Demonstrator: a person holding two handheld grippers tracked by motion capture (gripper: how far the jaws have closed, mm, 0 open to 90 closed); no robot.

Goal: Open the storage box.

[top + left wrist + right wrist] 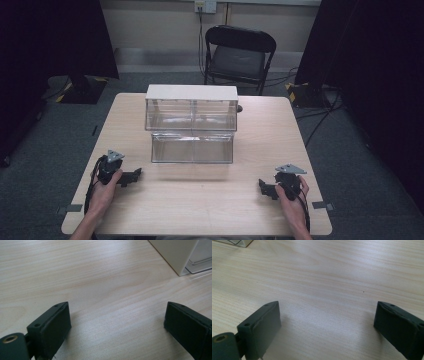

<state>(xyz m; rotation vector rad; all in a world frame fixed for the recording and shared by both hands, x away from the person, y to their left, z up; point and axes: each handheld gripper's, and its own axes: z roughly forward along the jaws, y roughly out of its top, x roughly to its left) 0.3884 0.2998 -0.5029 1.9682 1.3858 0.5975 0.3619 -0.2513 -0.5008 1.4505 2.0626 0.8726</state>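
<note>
The wooden surface (200, 200) carries one thing, a clear two-tier drawer box (191, 125) with a white top, standing ahead of both grippers and between them. Its lower drawer (192, 147) juts toward the person, and both tiers look empty. By the look of it nothing is done yet: the box is untouched, and all the handling remains. The left gripper (135, 176) and right gripper (263, 187) rest low on the surface, jaws spread wide, holding nothing. Nothing blocks either reach. A folding chair (239, 55) stands beyond the surface.

Grey carpet floor (45, 150), black folding chair (239, 52), pale wall (160, 22) behind.
</note>
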